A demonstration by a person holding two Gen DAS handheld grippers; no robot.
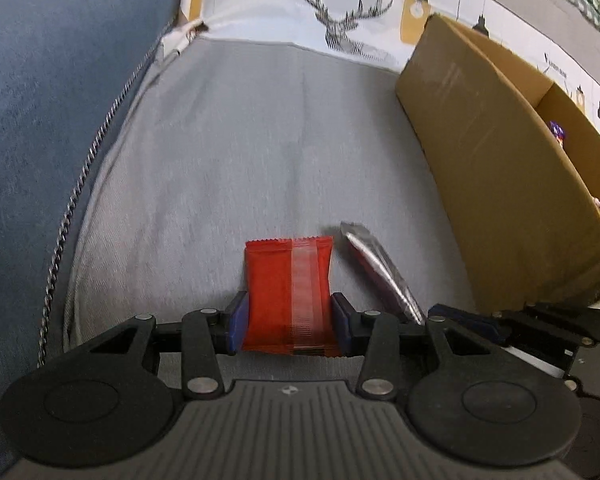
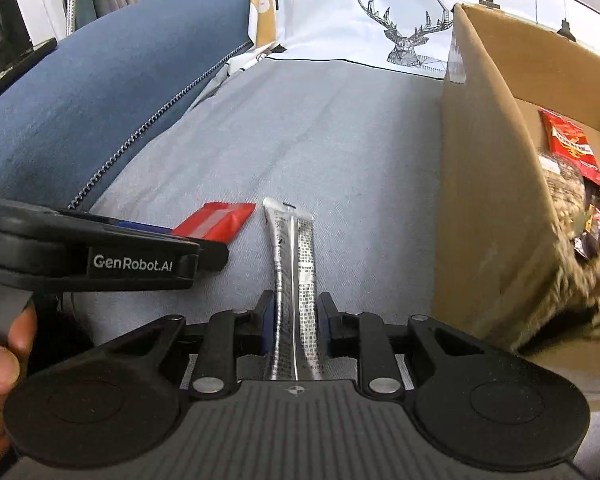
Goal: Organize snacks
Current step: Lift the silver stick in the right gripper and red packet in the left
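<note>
A: Red snack packet (image 1: pixel 288 296), where is it sitting?
B: Lower centre of the left wrist view, lying on the grey sofa cover (image 1: pixel 240 152). Left gripper (image 1: pixel 287 326) is clenching it, blue pads pressing both side edges.

A: And the silver packet (image 2: pixel 296 292)?
B: Lower centre of the right wrist view, running lengthwise between the fingers. Right gripper (image 2: pixel 294 326) is grasping it, pads touching its sides. The two packets are lying just beside each other.

A: Surroundings?
B: Cardboard box (image 2: pixel 496 200) is standing along the right of the frame, more snack bags (image 2: pixel 572 168) showing inside. Blue cushion (image 1: pixel 52 100) is filling the upper left. Deer-print fabric (image 2: pixel 380 20) is running across the top.
</note>
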